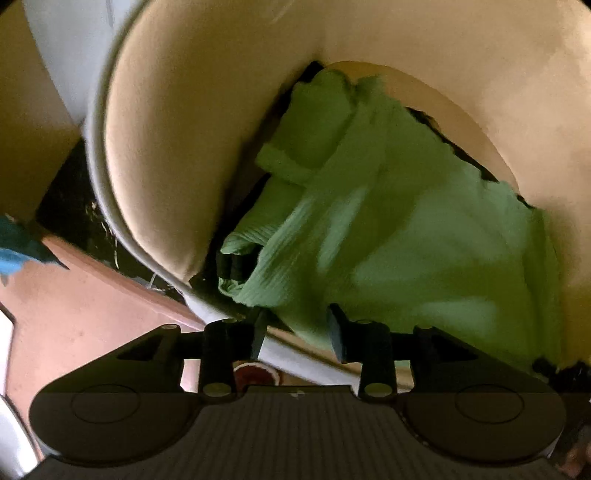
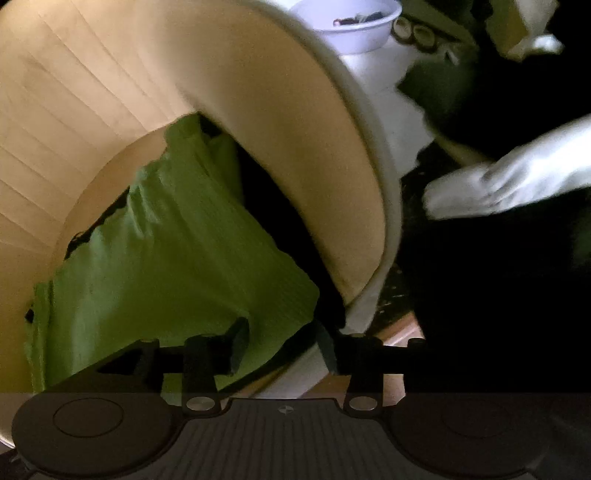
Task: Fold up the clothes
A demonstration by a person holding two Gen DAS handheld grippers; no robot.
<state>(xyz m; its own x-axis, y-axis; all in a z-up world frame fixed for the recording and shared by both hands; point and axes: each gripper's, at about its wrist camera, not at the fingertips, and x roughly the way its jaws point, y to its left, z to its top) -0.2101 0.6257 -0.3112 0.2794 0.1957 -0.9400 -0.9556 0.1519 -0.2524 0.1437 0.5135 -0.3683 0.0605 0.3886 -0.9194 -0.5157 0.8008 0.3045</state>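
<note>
A light green ribbed garment (image 1: 388, 221) lies crumpled on the seat of a cream upholstered armchair (image 1: 159, 147). It also shows in the right wrist view (image 2: 166, 251). My left gripper (image 1: 297, 325) is open, its fingers straddling the garment's lower edge at the seat front. My right gripper (image 2: 282, 339) is open, with a corner of the green garment lying between its fingers. The chair (image 2: 295, 147) curves around the garment. Dark fabric shows under the garment's far edge.
A pink floor (image 1: 74, 317) lies left of the chair. A white bowl (image 2: 354, 26) sits on a white stand behind the chair. A white-gloved hand (image 2: 509, 177) reaches in at the right. A blue cloth (image 1: 14, 247) is at the far left.
</note>
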